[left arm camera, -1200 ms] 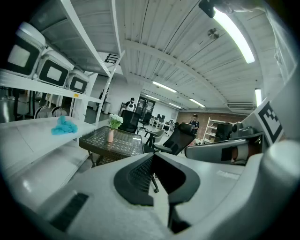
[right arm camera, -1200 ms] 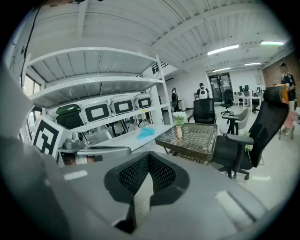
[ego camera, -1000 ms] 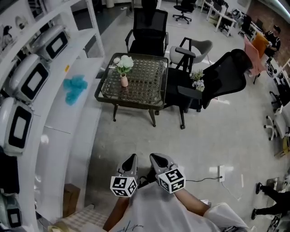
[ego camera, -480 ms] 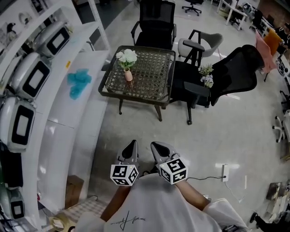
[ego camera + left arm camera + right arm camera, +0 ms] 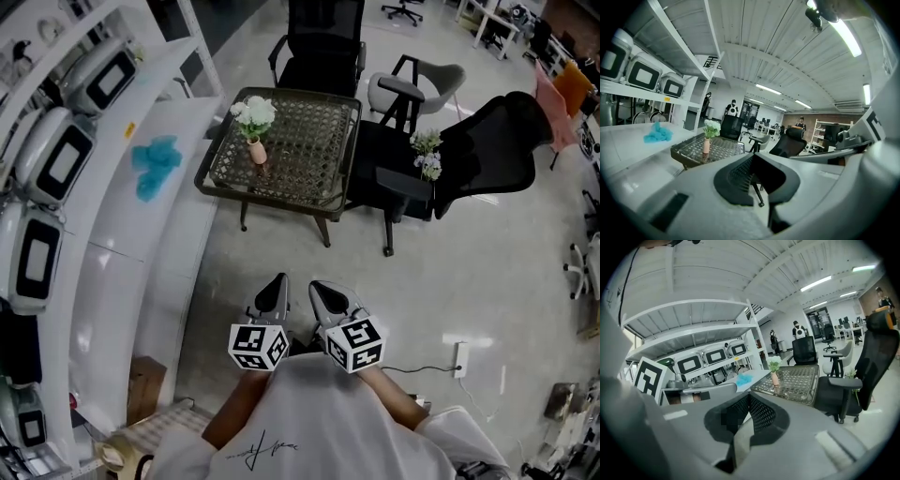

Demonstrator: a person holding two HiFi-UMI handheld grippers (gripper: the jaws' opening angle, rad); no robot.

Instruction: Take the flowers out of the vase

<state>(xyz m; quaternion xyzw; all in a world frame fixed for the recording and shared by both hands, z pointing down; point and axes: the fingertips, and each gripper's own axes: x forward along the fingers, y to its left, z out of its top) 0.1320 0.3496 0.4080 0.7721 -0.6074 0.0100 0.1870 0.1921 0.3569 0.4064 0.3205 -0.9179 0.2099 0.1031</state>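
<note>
White flowers (image 5: 254, 114) stand in a small pink vase (image 5: 257, 150) near the left edge of a low table with a woven top (image 5: 300, 155). Both grippers hang far short of it over the floor, close to the person's body. The left gripper (image 5: 275, 291) and the right gripper (image 5: 326, 295) point toward the table, side by side, both shut and empty. In the left gripper view the vase (image 5: 706, 146) and flowers (image 5: 711, 126) show beyond the closed left gripper (image 5: 752, 156). The right gripper view shows the vase (image 5: 775, 378) past the closed right gripper (image 5: 749, 395).
White shelving with several white appliances (image 5: 56, 159) lines the left; a blue cloth (image 5: 155, 165) lies on its counter. Black office chairs (image 5: 469, 155) and a grey chair (image 5: 417, 84) ring the table; another small bunch of flowers (image 5: 427, 155) rests on one. A floor socket with cable (image 5: 458, 356) lies at right.
The person has walked toward the table, and both grippers have moved forward together. Both stayed shut.
</note>
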